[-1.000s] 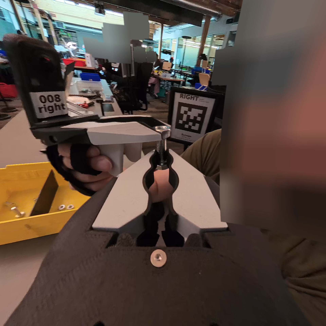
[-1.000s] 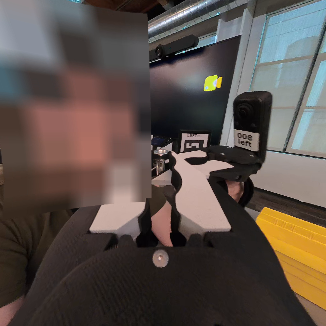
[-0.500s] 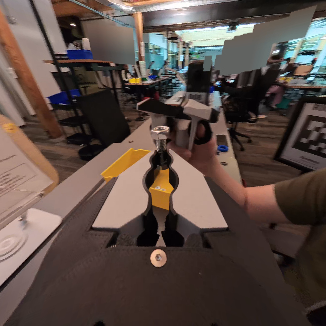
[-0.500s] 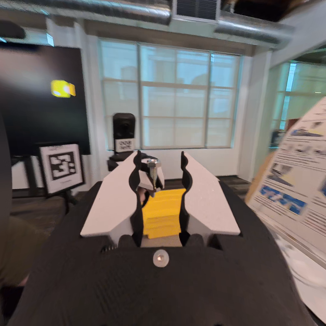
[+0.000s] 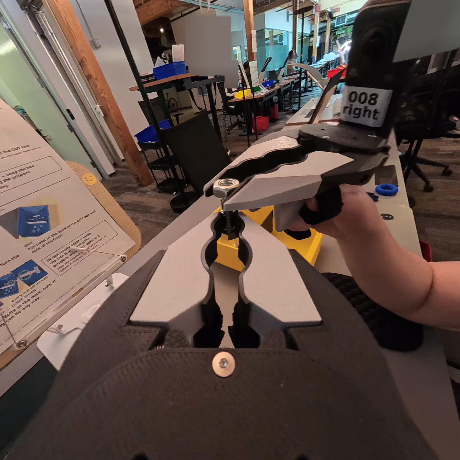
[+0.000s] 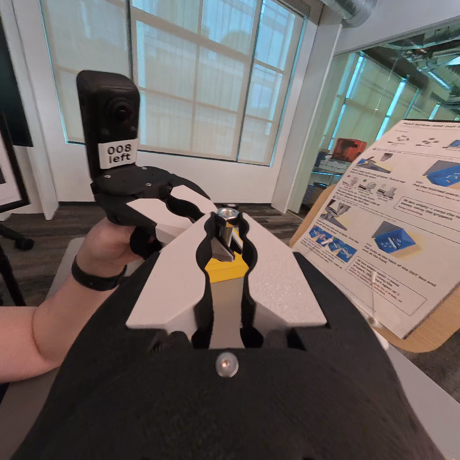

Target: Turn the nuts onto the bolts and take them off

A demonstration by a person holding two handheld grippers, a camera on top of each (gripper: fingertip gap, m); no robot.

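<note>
The left tongs (image 5: 227,225) are nearly closed, pinching the lower end of a threaded steel bolt (image 5: 226,219) that stands upright above the bench (image 5: 403,219). The right tongs (image 6: 227,221) are likewise narrowed, clamped at their tips on a bright hex nut (image 6: 227,216) seated at the bolt's top end; from the left wrist view the nut's open threaded bore faces upward. The bolt's head cannot be made out inside the left tongs. Below both sits a yellow bin (image 5: 302,242) on the bench; its contents are hidden. An instruction board (image 6: 388,224) leans beside it.
</note>
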